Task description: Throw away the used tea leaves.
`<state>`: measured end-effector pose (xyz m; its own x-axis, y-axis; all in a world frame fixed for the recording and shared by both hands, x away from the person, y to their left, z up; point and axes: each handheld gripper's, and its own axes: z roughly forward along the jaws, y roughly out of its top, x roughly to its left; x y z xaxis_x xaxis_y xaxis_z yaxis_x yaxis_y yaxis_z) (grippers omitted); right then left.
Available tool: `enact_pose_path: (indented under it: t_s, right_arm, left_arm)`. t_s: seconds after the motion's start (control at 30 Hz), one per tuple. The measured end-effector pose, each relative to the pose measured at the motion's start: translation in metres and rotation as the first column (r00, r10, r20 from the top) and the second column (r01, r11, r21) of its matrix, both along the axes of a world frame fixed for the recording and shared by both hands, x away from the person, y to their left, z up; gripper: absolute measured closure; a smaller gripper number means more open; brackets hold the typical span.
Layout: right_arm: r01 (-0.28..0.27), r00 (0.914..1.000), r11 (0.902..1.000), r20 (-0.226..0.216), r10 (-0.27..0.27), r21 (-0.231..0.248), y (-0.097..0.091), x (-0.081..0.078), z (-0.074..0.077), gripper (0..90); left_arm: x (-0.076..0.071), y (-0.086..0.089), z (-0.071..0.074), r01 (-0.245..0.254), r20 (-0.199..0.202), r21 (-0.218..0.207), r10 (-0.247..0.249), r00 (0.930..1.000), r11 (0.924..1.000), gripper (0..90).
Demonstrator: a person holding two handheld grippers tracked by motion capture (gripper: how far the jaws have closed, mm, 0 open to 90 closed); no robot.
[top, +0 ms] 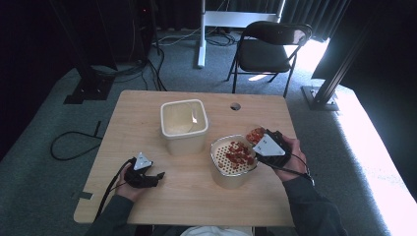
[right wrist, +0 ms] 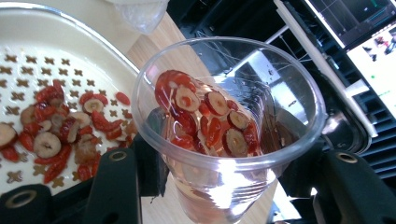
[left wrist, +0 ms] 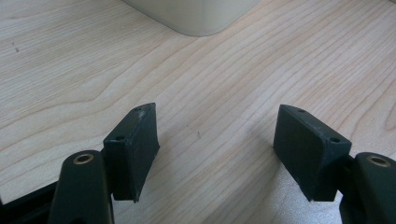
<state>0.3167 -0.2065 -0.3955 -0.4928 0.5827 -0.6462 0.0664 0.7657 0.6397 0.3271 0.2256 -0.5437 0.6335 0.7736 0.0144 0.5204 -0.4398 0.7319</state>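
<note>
Right gripper view: cup [right wrist: 229,140] of red slices is pinched between the right gripper [right wrist: 224,186] jaws, tilted toward 10 o'clock over the strainer [right wrist: 93,42]. At 8 o'clock across the table [top: 147,196], the left gripper [left wrist: 217,154] rests spread, holding nothing.

My left gripper [left wrist: 215,154] hangs low over the pale wooden worktop [left wrist: 196,93], its two black jaws standing well apart with only bare wood grain between them. Ahead of the jaws, the rounded bottom corner of a cream container [left wrist: 194,16] rests on the worktop.
</note>
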Motion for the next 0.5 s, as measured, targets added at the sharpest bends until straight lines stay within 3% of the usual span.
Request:
enact_pose_path:
  t_s: [0.2, 0.37, 0.5]
  right_arm:
    - [-0.008, 0.9998, 0.9962, 0.018, 0.010, -0.087, 0.008, -0.001, -0.003, 45.1]
    - [-0.004, 0.9988, 0.9858, 0.048, 0.012, -0.168, 0.015, -0.003, -0.006, 45.2]
    - [-0.005, 0.9962, 0.9656, 0.082, 0.027, -0.260, 0.024, -0.006, -0.009, 45.3]
  left_arm:
    - [0.000, 0.000, 0.000, -0.001, 0.000, -0.001, 0.001, 1.0000, 1.0000, 31.4]
    - [0.000, 0.000, 0.000, -0.002, 0.000, -0.003, 0.002, 1.0000, 1.0000, 31.4]
    - [0.000, 0.000, 0.000, -0.002, 0.001, -0.002, 0.002, 1.0000, 1.0000, 31.4]
